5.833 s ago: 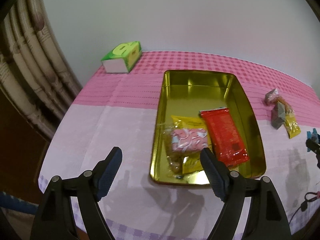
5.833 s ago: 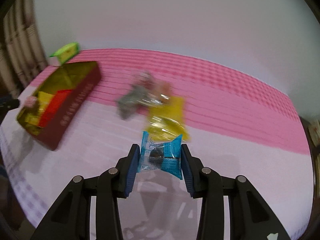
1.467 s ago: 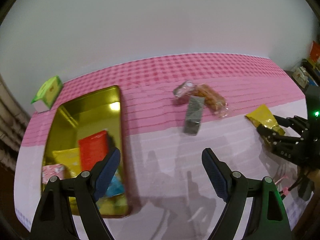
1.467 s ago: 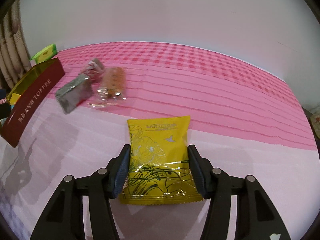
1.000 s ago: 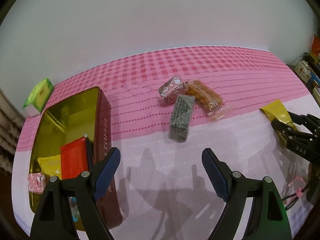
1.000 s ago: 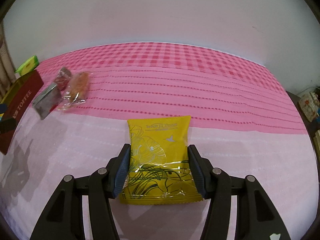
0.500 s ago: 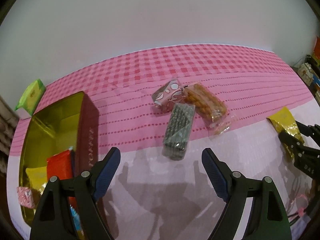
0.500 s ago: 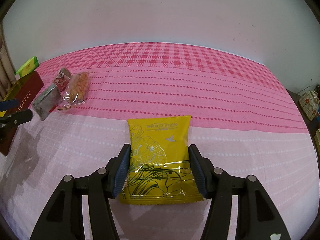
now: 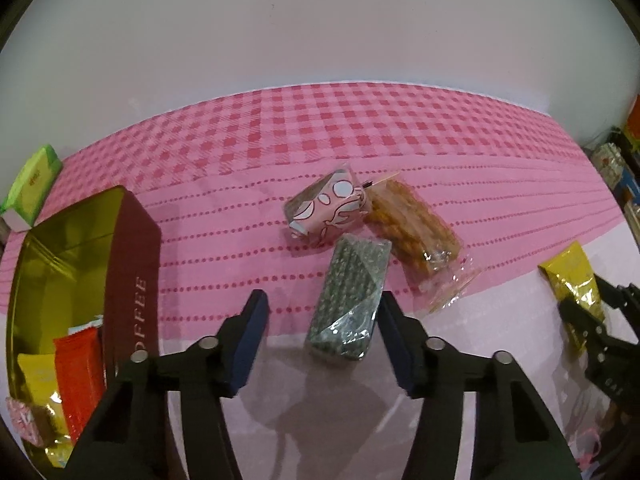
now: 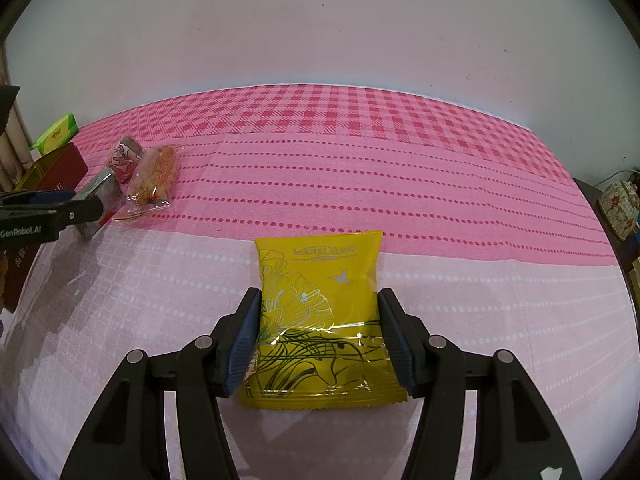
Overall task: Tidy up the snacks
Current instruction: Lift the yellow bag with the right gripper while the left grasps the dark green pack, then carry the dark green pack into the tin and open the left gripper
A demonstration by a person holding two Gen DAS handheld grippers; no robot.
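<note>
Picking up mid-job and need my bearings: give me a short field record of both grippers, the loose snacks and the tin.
left gripper: jaws closing around the grey-green packet; left pad not yet touching
right gripper: shut on the yellow packet, which lies on the tablecloth
loose snacks: pink patterned packet and clear bag of orange sticks, beside the grey-green packet
tin: open, at left, already holding a red packet and other snacks
background: green box behind the tin

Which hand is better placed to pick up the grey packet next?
Left. The left gripper has the grey packet between its closing jaws, one pad touching it, while the right gripper is shut on the yellow packet.
</note>
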